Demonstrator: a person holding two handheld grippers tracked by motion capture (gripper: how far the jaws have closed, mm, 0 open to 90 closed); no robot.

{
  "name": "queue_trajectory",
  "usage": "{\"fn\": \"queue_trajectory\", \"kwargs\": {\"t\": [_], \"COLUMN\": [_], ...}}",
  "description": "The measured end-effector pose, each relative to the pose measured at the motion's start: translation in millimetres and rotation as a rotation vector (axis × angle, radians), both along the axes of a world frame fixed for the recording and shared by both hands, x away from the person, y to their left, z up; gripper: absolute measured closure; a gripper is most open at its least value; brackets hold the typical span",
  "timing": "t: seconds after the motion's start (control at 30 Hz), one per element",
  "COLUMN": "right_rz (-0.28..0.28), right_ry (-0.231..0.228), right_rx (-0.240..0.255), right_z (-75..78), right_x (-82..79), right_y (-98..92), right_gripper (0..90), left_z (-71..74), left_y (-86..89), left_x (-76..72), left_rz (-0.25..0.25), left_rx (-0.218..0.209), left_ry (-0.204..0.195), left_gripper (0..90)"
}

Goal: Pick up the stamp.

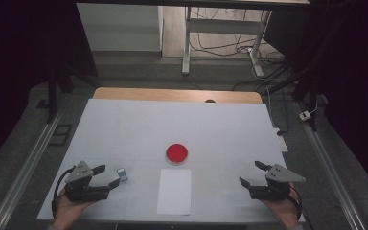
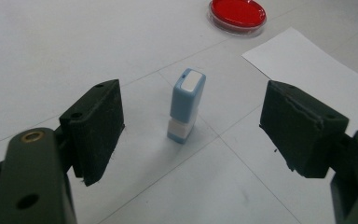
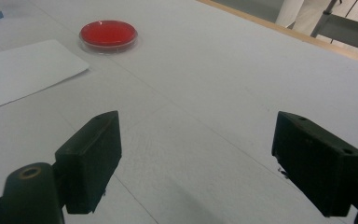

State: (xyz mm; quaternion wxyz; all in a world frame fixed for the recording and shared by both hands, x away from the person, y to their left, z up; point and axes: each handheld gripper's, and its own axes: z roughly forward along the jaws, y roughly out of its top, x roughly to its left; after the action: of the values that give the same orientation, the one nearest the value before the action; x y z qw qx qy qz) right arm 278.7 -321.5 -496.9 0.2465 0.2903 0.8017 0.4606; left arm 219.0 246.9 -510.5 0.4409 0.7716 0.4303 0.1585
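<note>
The left claw [image 2: 191, 123] rests low on the white tabletop [image 1: 124, 129] near its front left corner, its jaws spread wide with nothing pressed between them. A small light-blue plastic stamp with a white base [image 2: 185, 106] stands upright just ahead of it, in line with the gap between the jaws (touching neither pad). The right claw [image 3: 209, 163] lies near the front right corner, likewise wide open and holding nothing. Between the two, a white rectangular sheet of paper [image 1: 174, 190] lies flat, and a round red shallow dish [image 1: 177, 153] sits just beyond the sheet's far edge.
</note>
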Motion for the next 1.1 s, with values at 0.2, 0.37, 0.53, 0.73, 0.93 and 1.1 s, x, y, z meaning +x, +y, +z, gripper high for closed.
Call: {"fn": "queue_trajectory", "kwargs": {"t": [0.2, 0.37, 0.53, 0.73, 0.93, 1.1], "right_rz": [-0.002, -0.003, -0.003, -0.008, -0.015, -0.014], "right_ry": [-0.002, -0.001, 0.005, 0.003, 0.0, 0.0], "right_rx": [-0.007, -0.013, -0.027, -0.033, -0.041, -0.049], "right_z": [0.3, 0.0, -1.0, -1.2, -2.6, -2.9], "right_x": [-0.6, -0.8, -0.6, -0.2, 0.1, 0.3], "right_y": [-0.1, 1.1, 2.5, 3.5, 3.3, 4.3], "right_gripper": [18.6, 20.3, 21.3, 21.6, 21.7, 21.8], "left_z": [-0.3, -0.1, -0.5, 1.0, 4.8, 8.9], "left_y": [0.4, 2.2, 1.8, 0.4, -2.1, -6.2], "left_x": [-0.2, -1.1, -1.6, -2.3, -3.8, -3.6], "left_rz": [0.002, 0.008, 0.005, -0.003, -0.01, -0.023], "left_rx": [0.004, 0.003, 0.001, 0.001, -0.003, -0.008], "left_ry": [0.0, -0.002, 0.001, -0.001, -0.013, -0.019], "left_gripper": [22.2, 22.3, 22.9, 23.1, 23.1, 23.1]}}
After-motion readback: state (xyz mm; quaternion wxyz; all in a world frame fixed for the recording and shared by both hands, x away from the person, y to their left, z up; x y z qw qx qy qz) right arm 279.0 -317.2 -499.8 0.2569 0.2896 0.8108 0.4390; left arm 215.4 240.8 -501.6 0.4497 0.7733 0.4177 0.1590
